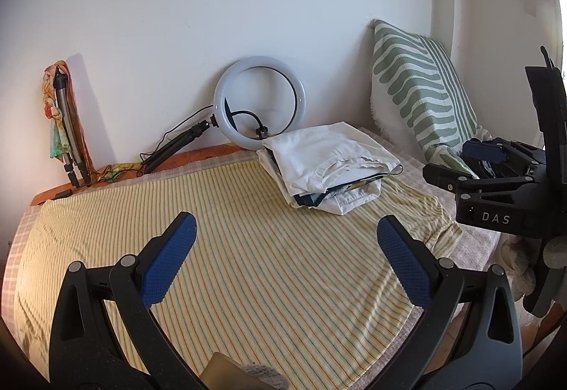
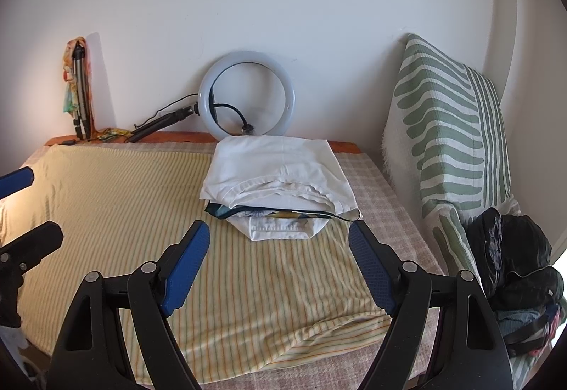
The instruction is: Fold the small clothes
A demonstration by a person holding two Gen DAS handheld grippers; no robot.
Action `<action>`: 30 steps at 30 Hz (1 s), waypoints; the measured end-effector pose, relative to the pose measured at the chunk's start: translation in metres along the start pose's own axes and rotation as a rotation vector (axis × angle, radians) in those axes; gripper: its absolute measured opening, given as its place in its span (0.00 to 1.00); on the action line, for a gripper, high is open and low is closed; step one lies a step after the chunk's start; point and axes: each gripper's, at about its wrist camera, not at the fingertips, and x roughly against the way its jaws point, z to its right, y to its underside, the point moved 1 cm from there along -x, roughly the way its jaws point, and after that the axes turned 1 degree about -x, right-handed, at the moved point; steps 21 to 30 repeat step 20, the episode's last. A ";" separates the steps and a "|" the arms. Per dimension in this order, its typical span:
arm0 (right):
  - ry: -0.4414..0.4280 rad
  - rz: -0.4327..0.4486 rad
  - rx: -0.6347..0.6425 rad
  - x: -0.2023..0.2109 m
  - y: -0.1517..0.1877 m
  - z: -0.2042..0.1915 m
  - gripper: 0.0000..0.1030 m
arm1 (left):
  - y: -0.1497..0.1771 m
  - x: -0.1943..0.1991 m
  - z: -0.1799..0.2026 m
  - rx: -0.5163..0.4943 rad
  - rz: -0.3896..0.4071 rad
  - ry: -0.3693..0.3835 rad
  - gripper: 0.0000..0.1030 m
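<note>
A yellow striped garment lies spread flat on the bed; it also shows in the right wrist view. A stack of folded clothes with a white piece on top sits at its far edge, also in the right wrist view. My left gripper is open and empty, hovering over the garment. My right gripper is open and empty, just short of the stack. The right gripper's body shows at the right of the left wrist view.
A ring light on a small tripod leans on the wall behind the stack. A green-striped pillow stands at the right. A dark bundle of clothes lies beside it. A folded tripod stands at the back left.
</note>
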 end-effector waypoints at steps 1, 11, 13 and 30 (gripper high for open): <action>0.000 -0.001 -0.001 0.000 0.000 0.000 0.78 | 0.000 0.000 0.001 -0.003 0.004 -0.005 1.00; -0.004 -0.009 -0.008 -0.005 0.003 0.003 0.78 | 0.000 0.003 0.001 -0.013 0.034 -0.014 1.00; -0.006 -0.012 -0.010 -0.007 0.003 0.004 0.78 | 0.000 0.004 -0.001 -0.007 0.040 -0.016 1.00; -0.006 -0.018 -0.011 -0.010 0.004 0.003 0.78 | -0.001 0.002 -0.004 0.001 0.041 -0.035 1.00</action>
